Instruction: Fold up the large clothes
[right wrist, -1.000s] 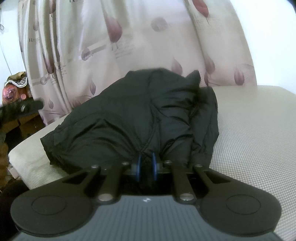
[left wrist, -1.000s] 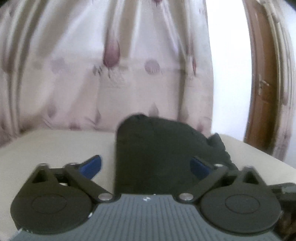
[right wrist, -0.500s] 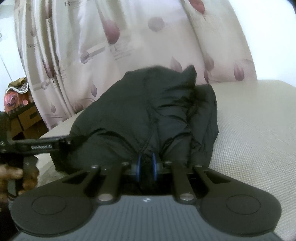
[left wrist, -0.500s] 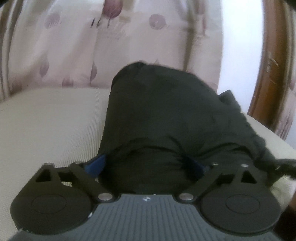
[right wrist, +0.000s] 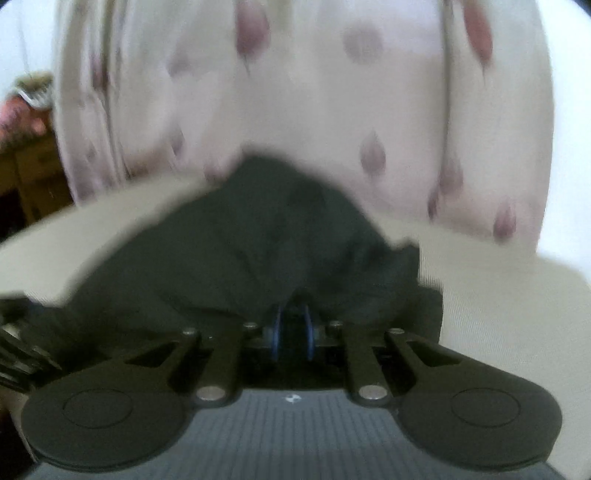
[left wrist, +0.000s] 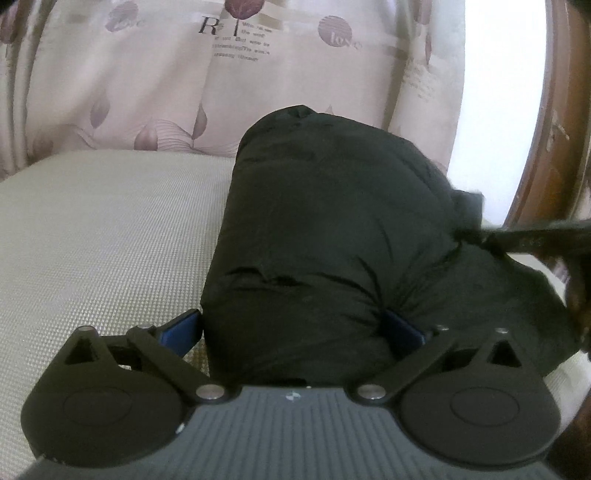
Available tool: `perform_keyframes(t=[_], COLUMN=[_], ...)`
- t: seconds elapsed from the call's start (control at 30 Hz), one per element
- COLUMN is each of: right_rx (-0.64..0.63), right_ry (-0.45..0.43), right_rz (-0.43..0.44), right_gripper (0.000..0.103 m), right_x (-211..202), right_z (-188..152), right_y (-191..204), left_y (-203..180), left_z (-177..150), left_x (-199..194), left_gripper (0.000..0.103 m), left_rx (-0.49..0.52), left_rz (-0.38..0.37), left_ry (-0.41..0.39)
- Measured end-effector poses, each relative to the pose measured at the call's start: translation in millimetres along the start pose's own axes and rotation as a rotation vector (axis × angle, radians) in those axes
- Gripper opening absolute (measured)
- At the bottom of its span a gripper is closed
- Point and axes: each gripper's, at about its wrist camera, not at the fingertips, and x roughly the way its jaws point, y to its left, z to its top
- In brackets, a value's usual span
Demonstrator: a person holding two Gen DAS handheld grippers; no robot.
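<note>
Left wrist view: black jacket point(left wrist: 332, 229) now larger at centre frame on beige cushion point(left wrist: 103, 221), left gripper point(left wrist: 291, 328) spread wide astride its near end; right wrist view, newly blurred: right gripper point(right wrist: 293, 328) clamped on jacket fabric at lower centre, probably lifting for a fold.

**Print on the curtain**

The curtain point(left wrist: 229, 74) carries a large "R" above several lines of small print too blurred to read. To the right of the "R", a mauve disc point(left wrist: 334, 35) reads "love". Nothing else is legible.
</note>
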Motion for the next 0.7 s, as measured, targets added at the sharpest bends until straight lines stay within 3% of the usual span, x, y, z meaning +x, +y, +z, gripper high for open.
perform_keyframes(t=[0.2,0.3,0.43,0.53,0.7], right_rx=[0.124,0.186,0.120,0.113,0.049], right_ry=[0.018,0.043,-0.030,-0.121,-0.071], right_rz=[0.043,0.071,0.025,0.025,-0.019], right_gripper=[0.009,0.010,0.012,0.013,0.013], right_x=[16,16,-13,-30,-3], right_z=[-26,-19,-3,13,41], right_y=[-20,-29,-21,-21,-22], left_y=[-9,-26,-37,-39,-47], left_z=[0,8,28,45,52], left_x=[-6,-23,-41,-32,2], left_gripper=[0.103,0.100,0.103,0.103,0.103], left_rx=[0.040,0.143,0.190,0.173,0.203], left_rz=[0.029,0.095,0.081,0.059,0.107], left_ry=[-0.024,-0.077,-0.156,-0.136,-0.031])
